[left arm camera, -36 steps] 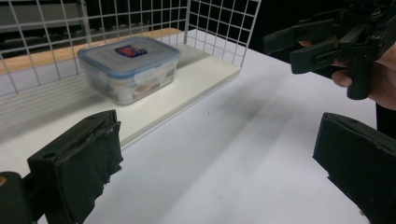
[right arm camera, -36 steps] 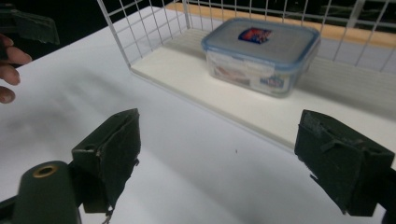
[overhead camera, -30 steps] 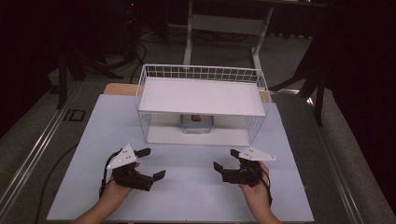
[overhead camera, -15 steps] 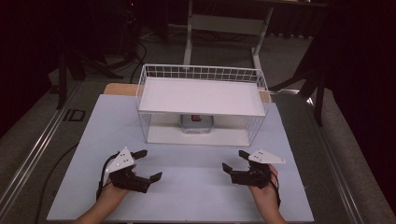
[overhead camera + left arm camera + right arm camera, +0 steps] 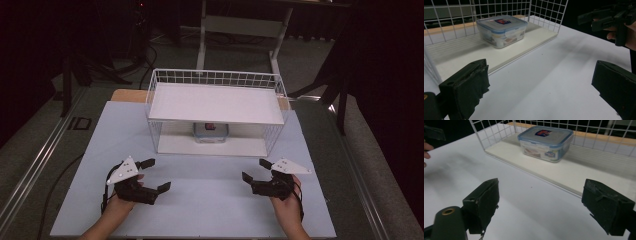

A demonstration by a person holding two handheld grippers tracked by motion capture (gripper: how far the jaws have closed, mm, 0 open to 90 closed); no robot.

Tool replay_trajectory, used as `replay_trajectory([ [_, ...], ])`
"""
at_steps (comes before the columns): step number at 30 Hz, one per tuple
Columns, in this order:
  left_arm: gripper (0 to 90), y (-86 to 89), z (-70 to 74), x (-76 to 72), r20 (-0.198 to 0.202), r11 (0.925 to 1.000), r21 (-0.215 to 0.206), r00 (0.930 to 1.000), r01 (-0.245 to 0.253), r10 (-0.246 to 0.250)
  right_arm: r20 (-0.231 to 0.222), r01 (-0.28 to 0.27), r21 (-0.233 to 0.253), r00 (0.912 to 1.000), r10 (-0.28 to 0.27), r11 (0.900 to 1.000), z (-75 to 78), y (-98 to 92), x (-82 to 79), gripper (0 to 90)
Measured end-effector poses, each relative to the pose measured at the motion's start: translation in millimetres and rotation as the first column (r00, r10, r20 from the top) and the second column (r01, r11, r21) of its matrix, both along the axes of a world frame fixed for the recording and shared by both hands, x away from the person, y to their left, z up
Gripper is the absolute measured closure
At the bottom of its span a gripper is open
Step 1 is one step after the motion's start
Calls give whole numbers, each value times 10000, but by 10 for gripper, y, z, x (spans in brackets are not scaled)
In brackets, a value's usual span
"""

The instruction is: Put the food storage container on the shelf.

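Near the rack (image 5: pixel 155 111), both grippers gape; container (image 5: pixel 211 132) seemingly shut.

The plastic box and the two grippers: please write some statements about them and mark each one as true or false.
1. The plastic box stands on the lower shelf of the wire rack. True.
2. The left gripper is shut on the box. False: its jaws stand wide apart over the white table top, with nothing between them.
3. The lid of the box is on. True: a lid with a blue rim covers it.
4. The right gripper is inside the rack. False: it is in front of the rack, apart from it, with its jaws open.
5. The upper shelf carries a second box. False: it is bare.
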State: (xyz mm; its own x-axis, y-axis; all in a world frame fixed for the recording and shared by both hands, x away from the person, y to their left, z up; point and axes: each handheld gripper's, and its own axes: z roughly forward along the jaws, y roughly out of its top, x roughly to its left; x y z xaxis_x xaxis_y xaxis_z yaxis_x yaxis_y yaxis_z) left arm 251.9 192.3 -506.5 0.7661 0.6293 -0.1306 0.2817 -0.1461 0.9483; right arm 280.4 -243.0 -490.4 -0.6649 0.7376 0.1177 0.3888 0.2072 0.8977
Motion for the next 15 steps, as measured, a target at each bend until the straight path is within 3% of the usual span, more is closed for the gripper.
replay_trajectory([
  [15, 19, 9, -71, 71, -109, 9997, -260, 9999, -45, 43, -300, -470, 513, 9984, 486, 9976, -46, 9, 58, 144],
])
